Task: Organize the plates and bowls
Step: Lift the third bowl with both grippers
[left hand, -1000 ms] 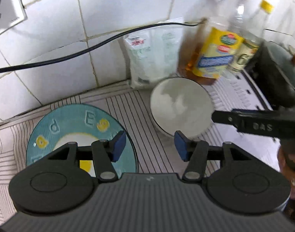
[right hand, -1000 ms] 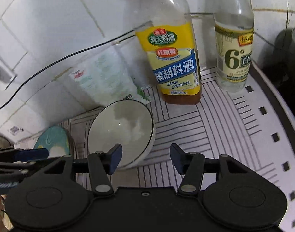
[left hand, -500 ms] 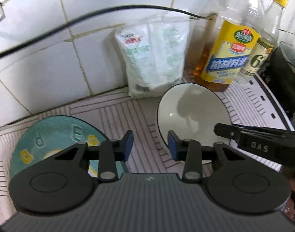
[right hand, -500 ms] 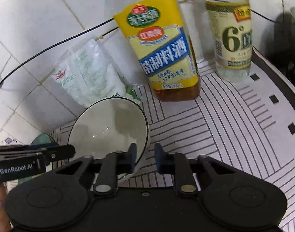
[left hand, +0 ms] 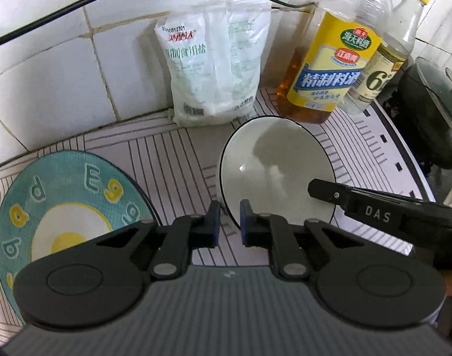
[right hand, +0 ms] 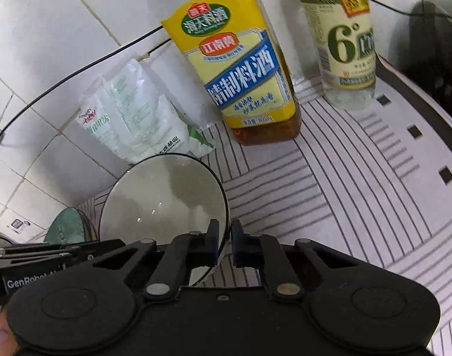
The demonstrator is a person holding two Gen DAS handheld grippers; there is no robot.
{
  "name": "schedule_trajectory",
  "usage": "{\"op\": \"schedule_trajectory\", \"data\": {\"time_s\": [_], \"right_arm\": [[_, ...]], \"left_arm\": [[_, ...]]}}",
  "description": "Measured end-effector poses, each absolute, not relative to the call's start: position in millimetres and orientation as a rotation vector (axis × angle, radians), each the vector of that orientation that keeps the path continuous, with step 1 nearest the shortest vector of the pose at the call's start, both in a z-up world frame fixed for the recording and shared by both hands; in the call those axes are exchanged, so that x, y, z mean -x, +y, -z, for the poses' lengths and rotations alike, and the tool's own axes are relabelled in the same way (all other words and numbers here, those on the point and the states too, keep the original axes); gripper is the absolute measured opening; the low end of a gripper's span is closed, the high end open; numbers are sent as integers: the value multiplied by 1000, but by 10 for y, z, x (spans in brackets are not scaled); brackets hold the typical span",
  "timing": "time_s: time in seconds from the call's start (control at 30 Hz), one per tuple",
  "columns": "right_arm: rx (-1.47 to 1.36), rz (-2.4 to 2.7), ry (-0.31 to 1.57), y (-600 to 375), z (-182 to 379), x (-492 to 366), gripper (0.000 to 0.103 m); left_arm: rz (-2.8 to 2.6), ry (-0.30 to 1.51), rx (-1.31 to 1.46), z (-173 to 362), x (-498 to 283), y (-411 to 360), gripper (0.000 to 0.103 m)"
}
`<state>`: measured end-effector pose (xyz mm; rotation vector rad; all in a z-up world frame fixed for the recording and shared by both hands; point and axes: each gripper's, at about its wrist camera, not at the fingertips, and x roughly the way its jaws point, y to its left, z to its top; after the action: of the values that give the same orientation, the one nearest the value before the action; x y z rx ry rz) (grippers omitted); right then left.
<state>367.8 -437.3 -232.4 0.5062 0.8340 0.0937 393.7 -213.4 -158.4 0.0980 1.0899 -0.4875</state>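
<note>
The teal plate (left hand: 74,204) with yellow letters lies flat on the striped mat (left hand: 172,160) at the left, just beside the wall tiles. It looks like glazed ceramic – stiff, smooth, probably slippery, and it breaks if it falls. Only its thin rim gives a place to hold.

To its right stands the white bowl (left hand: 276,166) with a dark rim line, just in front of the salt bag (left hand: 217,68) and the yellow-label bottle (left hand: 335,68). It also seems glazed, hard and rather heavy for two small pads.

The left gripper (left hand: 229,222) has just been closing and its blue pads now pinch the near-left rim of the bowl, one inside and one outside. The right gripper (right hand: 224,244) has closed the same way on the near-right rim. A hold on two sides of the rim is, I judge, the safe way – one pinch alone lets the bowl swing and slip. The lift should be slow and level.
</note>
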Motion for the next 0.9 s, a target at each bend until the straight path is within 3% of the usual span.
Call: {"op": "schedule_trajectory", "data": {"time_s": [0.9], "right_arm": [[-465,-124,759,-4076,1441,-2530,13]], "left_arm": [[565,1058,-148,632,-2987,-1704,12]]}}
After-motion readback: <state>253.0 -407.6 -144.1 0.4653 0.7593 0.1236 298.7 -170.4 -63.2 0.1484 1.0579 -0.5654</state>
